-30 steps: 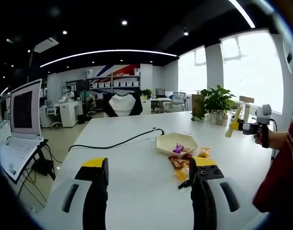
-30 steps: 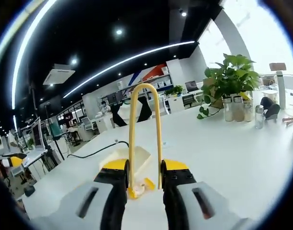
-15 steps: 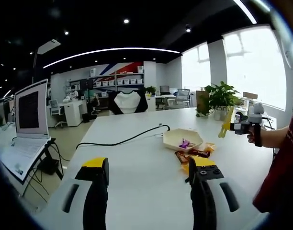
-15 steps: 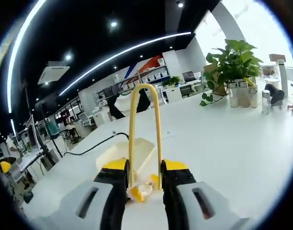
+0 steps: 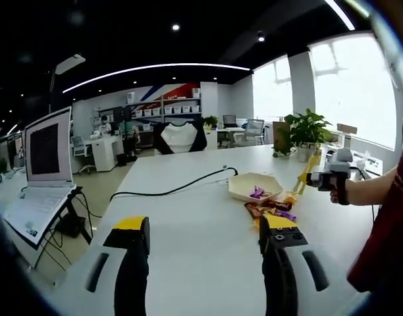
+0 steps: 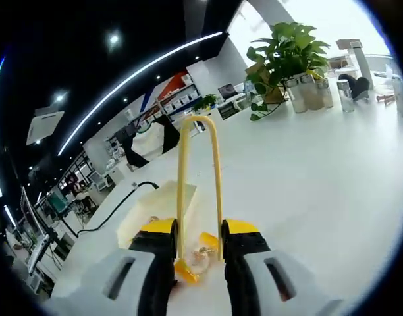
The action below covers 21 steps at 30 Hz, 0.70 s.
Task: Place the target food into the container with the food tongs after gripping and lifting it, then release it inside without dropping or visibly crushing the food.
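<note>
My right gripper (image 6: 199, 232) is shut on yellow food tongs (image 6: 182, 178), whose curved end points away over the white table (image 6: 307, 171). A yellow-wrapped snack (image 6: 193, 261) lies on the table just beneath the jaws. The cream hexagonal container (image 6: 155, 207) sits close behind it on the left. In the left gripper view the same container (image 5: 244, 189) holds a purple piece (image 5: 256, 193), with several snack packets (image 5: 270, 207) beside it. A hand holds the right gripper (image 5: 326, 176) and tongs (image 5: 303, 179) over those packets. My left gripper (image 5: 205, 227) stands open with nothing between its jaws.
A black cable (image 5: 175, 191) runs across the table to the container. An open laptop (image 5: 40, 164) stands at the left edge. A potted plant (image 6: 287, 52) and small jars (image 6: 313, 92) stand at the far side. A person's red sleeve (image 5: 386, 243) is at the right.
The right gripper with the tongs has dropped lower and closer to the snack packets by the container. The left gripper stays open, and its view has shifted slightly.
</note>
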Available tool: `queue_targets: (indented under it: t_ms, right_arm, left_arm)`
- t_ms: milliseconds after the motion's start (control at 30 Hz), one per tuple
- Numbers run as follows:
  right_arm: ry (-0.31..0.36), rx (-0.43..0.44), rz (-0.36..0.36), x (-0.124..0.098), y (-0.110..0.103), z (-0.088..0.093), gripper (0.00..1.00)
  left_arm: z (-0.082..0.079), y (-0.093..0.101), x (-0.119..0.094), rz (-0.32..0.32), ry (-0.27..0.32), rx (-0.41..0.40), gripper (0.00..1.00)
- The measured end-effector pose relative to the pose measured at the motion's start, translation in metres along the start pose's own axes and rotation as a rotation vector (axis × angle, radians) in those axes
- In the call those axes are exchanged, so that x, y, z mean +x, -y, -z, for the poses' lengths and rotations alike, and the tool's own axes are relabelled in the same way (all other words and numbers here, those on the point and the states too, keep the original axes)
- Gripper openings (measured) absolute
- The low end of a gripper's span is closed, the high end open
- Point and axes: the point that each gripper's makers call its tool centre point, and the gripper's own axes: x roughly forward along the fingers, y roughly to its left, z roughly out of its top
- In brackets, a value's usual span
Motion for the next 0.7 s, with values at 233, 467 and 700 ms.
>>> queue_targets:
  t_ms: [233,467,700]
  right_arm:
    - [0.011,0.045,0.047,0.006,0.001,0.003,0.25]
    - [-0.006,-0.035,0.024,0.008,-0.015,0.012,0.25]
    - [-0.051,-0.166,-0.014,0.007,-0.019,0.026,0.21]
  left_arm:
    - [0.004,0.001,-0.002,-0.001,-0.016,0.004,0.72]
    - [0.007,0.002,-0.001,0.002,-0.029,0.013,0.72]
    - [0.009,0.003,-0.001,0.001,-0.041,0.024,0.72]
